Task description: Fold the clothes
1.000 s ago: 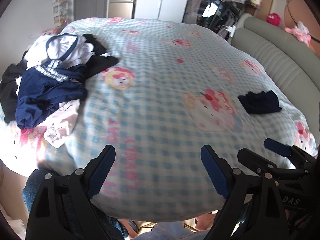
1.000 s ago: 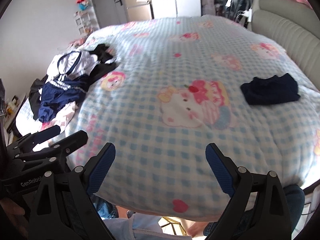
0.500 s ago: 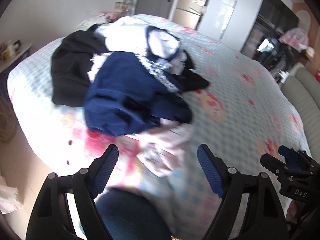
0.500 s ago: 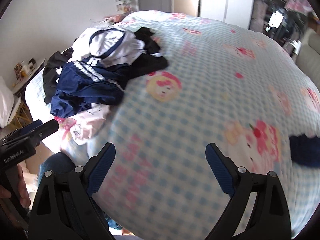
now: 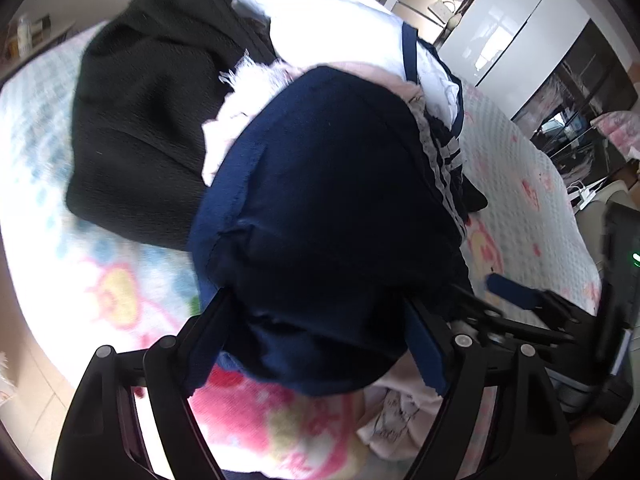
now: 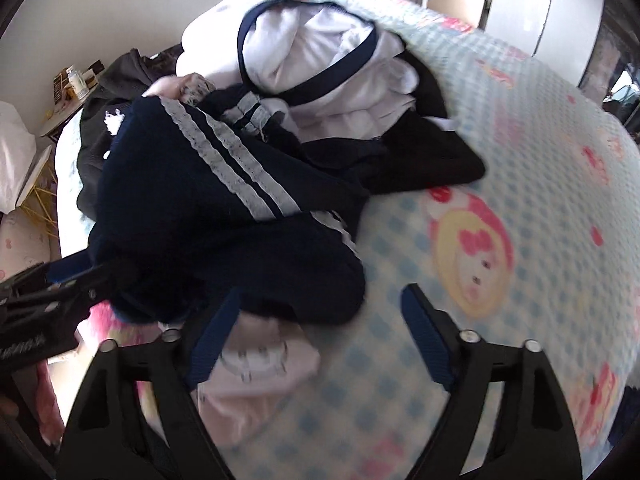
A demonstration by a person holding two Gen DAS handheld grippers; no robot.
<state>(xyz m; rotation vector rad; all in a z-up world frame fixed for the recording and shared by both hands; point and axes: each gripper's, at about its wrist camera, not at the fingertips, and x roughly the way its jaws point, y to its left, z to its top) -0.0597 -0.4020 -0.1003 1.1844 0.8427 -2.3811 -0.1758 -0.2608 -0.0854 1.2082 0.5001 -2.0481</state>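
A heap of clothes lies on the bed's left side. On top is a navy garment with pale lace stripes. Beside it lie a black garment, a white top with navy trim and a pink printed piece. My left gripper is open, its fingers on either side of the navy garment's near edge. My right gripper is open, just above the bedspread at the navy garment's right edge, its left finger over the pink piece.
The bed carries a blue-checked cartoon bedspread. A small side table with bottles stands left of the bed. White wardrobes and a dark clothes rack stand at the back. Each gripper shows at the other view's edge.
Both grippers have swung left from the middle of the bed and closed in on the clothes heap. The left one now straddles the navy garment. Both have stayed open.
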